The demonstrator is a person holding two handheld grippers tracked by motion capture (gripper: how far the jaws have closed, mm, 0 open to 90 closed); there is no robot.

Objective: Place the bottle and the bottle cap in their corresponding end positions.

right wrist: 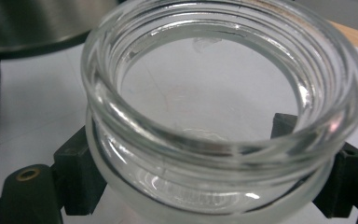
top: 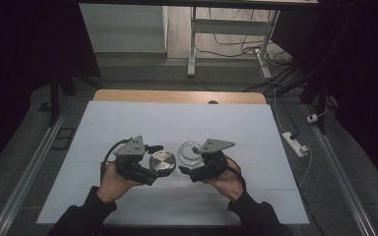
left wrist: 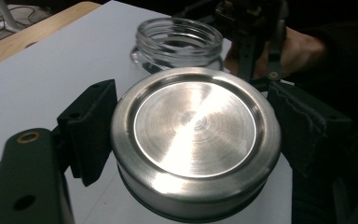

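Where wooden table (top: 128, 95) edges show, white sheet (top: 142, 123) covers.

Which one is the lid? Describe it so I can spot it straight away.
Look at the white table cover, near its front middle where the two hands meet. The lid sits between the left gripper's jaws, beside the glass jar. It is the round, brushed-metal disc with a raised rim, opaque where the jar is clear.

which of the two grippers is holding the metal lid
The left gripper holds the round metal lid between its fingers. The right gripper grips the open glass jar instead.
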